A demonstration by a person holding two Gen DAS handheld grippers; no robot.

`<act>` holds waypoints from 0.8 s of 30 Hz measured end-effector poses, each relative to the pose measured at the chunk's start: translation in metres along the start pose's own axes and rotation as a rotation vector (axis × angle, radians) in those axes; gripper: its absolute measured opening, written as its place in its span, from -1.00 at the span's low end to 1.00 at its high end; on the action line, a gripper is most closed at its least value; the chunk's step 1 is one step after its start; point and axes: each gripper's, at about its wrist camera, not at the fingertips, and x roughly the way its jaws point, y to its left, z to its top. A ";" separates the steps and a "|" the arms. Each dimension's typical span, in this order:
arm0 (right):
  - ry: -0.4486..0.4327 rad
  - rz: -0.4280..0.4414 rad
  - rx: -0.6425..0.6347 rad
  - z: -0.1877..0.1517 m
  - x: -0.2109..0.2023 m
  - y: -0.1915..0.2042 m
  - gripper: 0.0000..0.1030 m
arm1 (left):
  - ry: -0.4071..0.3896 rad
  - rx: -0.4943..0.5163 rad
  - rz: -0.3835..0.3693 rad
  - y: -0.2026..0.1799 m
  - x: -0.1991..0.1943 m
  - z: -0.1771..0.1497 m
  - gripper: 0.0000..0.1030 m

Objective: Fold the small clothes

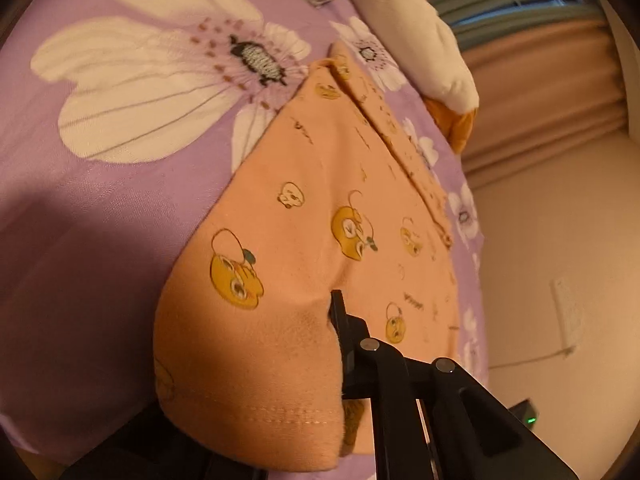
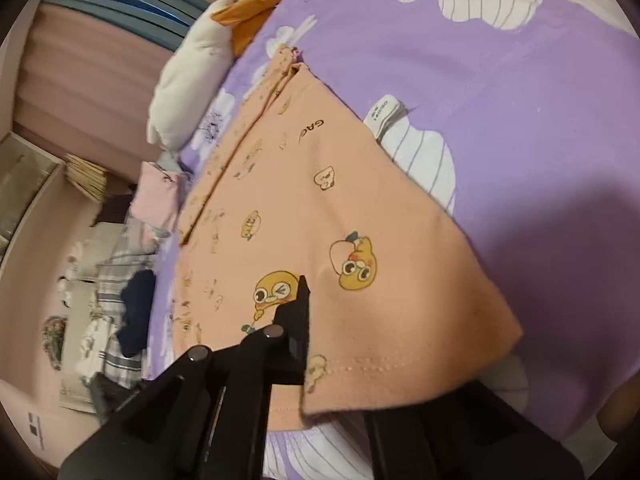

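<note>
Garment: a small peach-orange garment (image 1: 320, 208) printed with yellow cartoon ducks and small scribbled marks; a stitched hem runs along the near edge, and a white label (image 2: 384, 114) sticks out at one side.
Location: the garment is laid on a bed sheet (image 1: 120, 184), lilac with large white flowers, close to the bed's edge.
Fold: a narrower strip of the same fabric is seen along one long side (whether a sleeve or a turned-over edge cannot be told).
Left claw (image 1: 334, 308): closed tight, its black fingers pinched on the near hem, with cloth bunched over and around the tip.
Right claw (image 2: 302, 292): closed tight on the near hem at the other corner, the fabric edge draped beside the fingers.
Hidden: the lower finger of each claw is covered by cloth; the garment's underside is not seen.
Hard to make out: the printed lettering is mostly unreadable; a white and orange plush (image 1: 424, 52) at the bed's far edge is cut off; the clutter on the floor (image 2: 120, 280) is blurred.
</note>
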 end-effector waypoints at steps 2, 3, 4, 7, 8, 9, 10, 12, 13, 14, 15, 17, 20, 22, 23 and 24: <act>-0.002 -0.012 -0.004 0.003 0.002 0.001 -1.00 | -0.001 0.008 0.002 0.001 0.001 0.001 -0.83; -0.014 -0.019 -0.016 0.002 0.002 0.002 -1.00 | -0.021 0.030 0.013 -0.002 0.001 -0.001 -0.83; -0.029 -0.029 -0.036 0.000 0.003 0.004 -1.00 | -0.041 0.057 0.035 -0.006 0.000 -0.004 -0.83; -0.071 -0.087 -0.122 -0.006 0.001 0.013 -1.00 | -0.077 0.119 0.097 -0.017 -0.004 -0.011 -0.83; -0.082 -0.112 -0.158 -0.007 0.002 0.017 -1.00 | -0.083 0.136 0.114 -0.020 -0.003 -0.012 -0.83; -0.087 -0.132 -0.187 -0.008 0.002 0.021 -1.00 | -0.085 0.145 0.129 -0.022 -0.005 -0.012 -0.83; -0.088 -0.163 -0.229 -0.009 0.001 0.026 -1.00 | -0.088 0.154 0.156 -0.027 -0.005 -0.012 -0.83; -0.087 -0.195 -0.285 -0.007 -0.001 0.038 -0.94 | -0.110 0.194 0.184 -0.038 -0.010 -0.012 -0.83; -0.095 -0.199 -0.302 -0.005 -0.002 0.042 -0.93 | -0.142 0.223 0.209 -0.045 -0.013 -0.012 -0.83; -0.113 -0.183 -0.303 -0.002 -0.006 0.046 -0.94 | -0.166 0.242 0.232 -0.050 -0.017 -0.011 -0.84; -0.114 -0.150 -0.284 0.004 -0.009 0.048 -0.95 | -0.178 0.256 0.244 -0.057 -0.018 -0.009 -0.86; -0.090 -0.039 -0.225 0.023 -0.013 0.053 -0.95 | -0.196 0.270 0.184 -0.077 -0.022 0.004 -0.86; -0.154 -0.017 -0.260 0.058 -0.020 0.080 -0.96 | -0.295 0.335 0.183 -0.110 -0.031 0.028 -0.86; -0.213 -0.014 -0.291 0.082 -0.023 0.096 -0.96 | -0.355 0.409 0.201 -0.134 -0.033 0.045 -0.86; -0.225 0.008 -0.289 0.098 -0.022 0.102 -0.96 | -0.361 0.433 0.185 -0.144 -0.031 0.056 -0.86; -0.227 0.035 -0.275 0.113 -0.019 0.107 -0.96 | -0.354 0.450 0.160 -0.154 -0.027 0.070 -0.86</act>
